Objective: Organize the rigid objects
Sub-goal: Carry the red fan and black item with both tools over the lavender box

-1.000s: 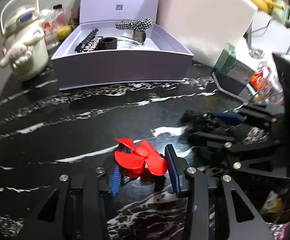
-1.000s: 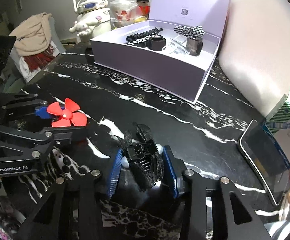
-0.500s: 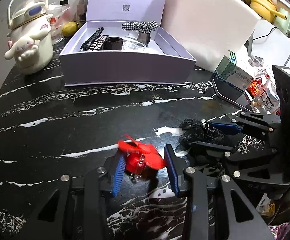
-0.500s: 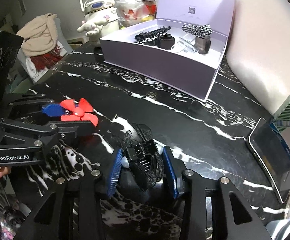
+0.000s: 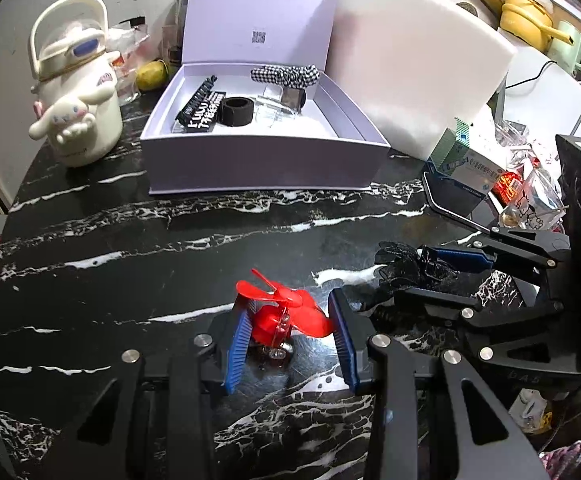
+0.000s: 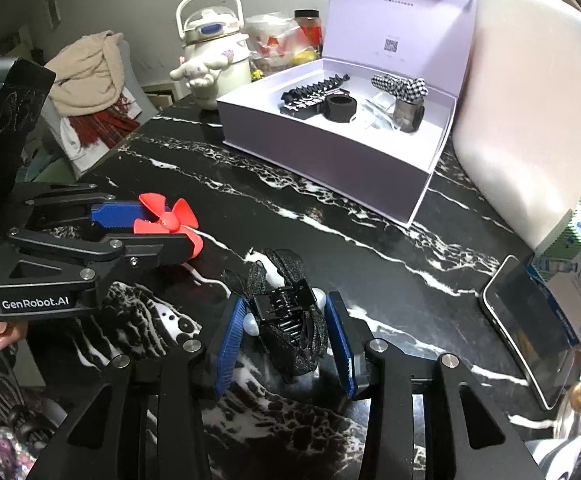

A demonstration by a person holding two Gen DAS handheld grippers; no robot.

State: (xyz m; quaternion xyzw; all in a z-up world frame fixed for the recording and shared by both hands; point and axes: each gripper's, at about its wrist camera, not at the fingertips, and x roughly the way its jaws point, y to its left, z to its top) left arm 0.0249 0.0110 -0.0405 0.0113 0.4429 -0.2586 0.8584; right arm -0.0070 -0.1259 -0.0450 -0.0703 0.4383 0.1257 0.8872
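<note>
My left gripper [image 5: 290, 332] is shut on a red flower-shaped hair clip [image 5: 284, 312] and holds it lifted above the black marble table [image 5: 170, 264]. My right gripper [image 6: 288, 336] is shut on a black lace hair claw [image 6: 290, 320], also lifted. Each gripper shows in the other view: the right one with the claw [image 5: 406, 268], the left one with the red clip [image 6: 168, 222]. The open lavender box [image 5: 266, 160] stands at the far side. It holds a black comb clip [image 5: 198, 110], a black ring [image 5: 237, 110] and a checked bow [image 5: 284, 76].
A white character kettle [image 5: 76, 100] stands left of the box. A white foam board [image 5: 414, 64] leans behind its right side. A phone [image 6: 530, 328] and a medicine carton [image 6: 574, 280] lie at the table's right edge. Clothes lie on a chair [image 6: 90, 92] to the left.
Both grippers have risen from the table with their clips held. The red clip has tilted upright between the left fingers. The box now appears farther and lower in both views.
</note>
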